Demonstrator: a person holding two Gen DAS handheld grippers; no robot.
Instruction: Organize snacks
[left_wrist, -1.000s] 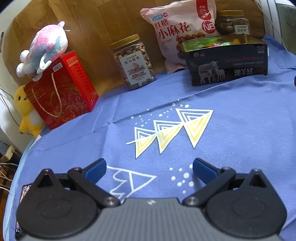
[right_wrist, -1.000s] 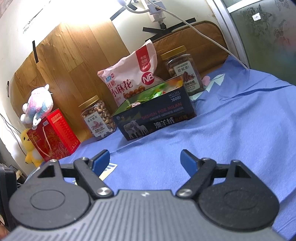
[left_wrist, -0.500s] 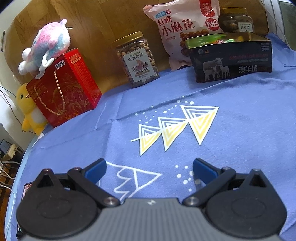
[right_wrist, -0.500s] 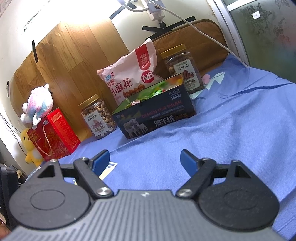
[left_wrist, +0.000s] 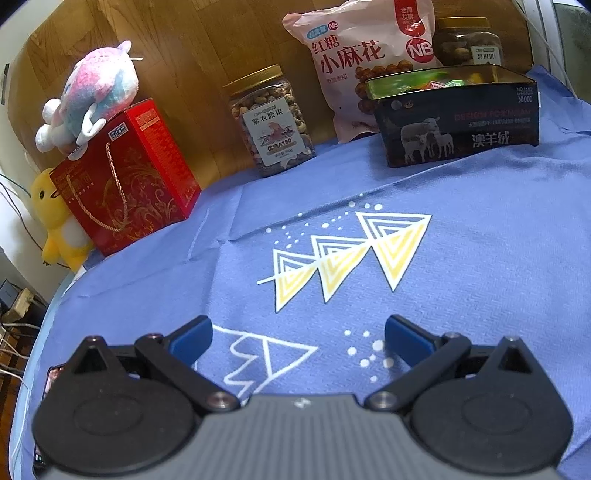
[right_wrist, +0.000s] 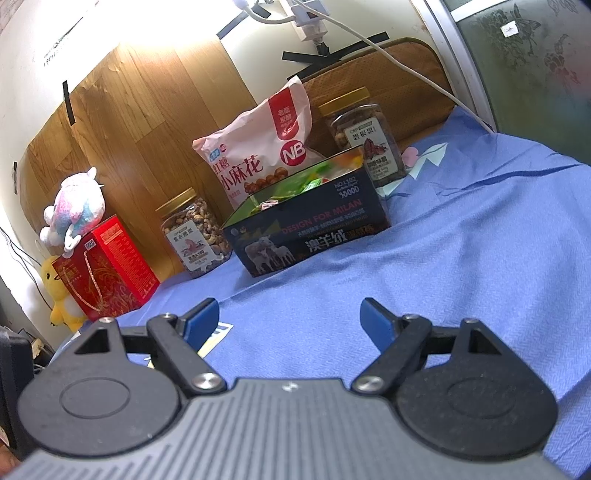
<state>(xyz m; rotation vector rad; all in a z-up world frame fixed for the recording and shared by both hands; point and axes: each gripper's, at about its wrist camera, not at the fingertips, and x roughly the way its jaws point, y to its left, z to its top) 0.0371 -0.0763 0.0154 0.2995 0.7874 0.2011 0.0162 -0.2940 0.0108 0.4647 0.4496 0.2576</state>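
Observation:
A dark open box (left_wrist: 458, 125) with sheep printed on its side holds small wrapped snacks (right_wrist: 295, 184); it also shows in the right wrist view (right_wrist: 314, 236). Behind it leans a pink snack bag (left_wrist: 362, 62) (right_wrist: 258, 155). A nut jar (left_wrist: 271, 122) (right_wrist: 192, 236) stands left of the box, and a second jar (left_wrist: 469, 44) (right_wrist: 364, 136) behind its right end. My left gripper (left_wrist: 298, 339) is open and empty above the blue cloth. My right gripper (right_wrist: 290, 321) is open and empty, well short of the box.
A red gift box (left_wrist: 125, 177) (right_wrist: 103, 269) stands at the left with a pink plush toy (left_wrist: 92, 92) on it and a yellow plush duck (left_wrist: 55, 225) beside it. A wooden headboard (left_wrist: 207, 44) backs the row. The blue cloth (left_wrist: 480, 258) has triangle prints. A cable (right_wrist: 388, 51) hangs at right.
The left gripper has drifted a little: the snacks row sits slightly lower and further right in its view. The right view is almost unchanged. Both grippers stay open.

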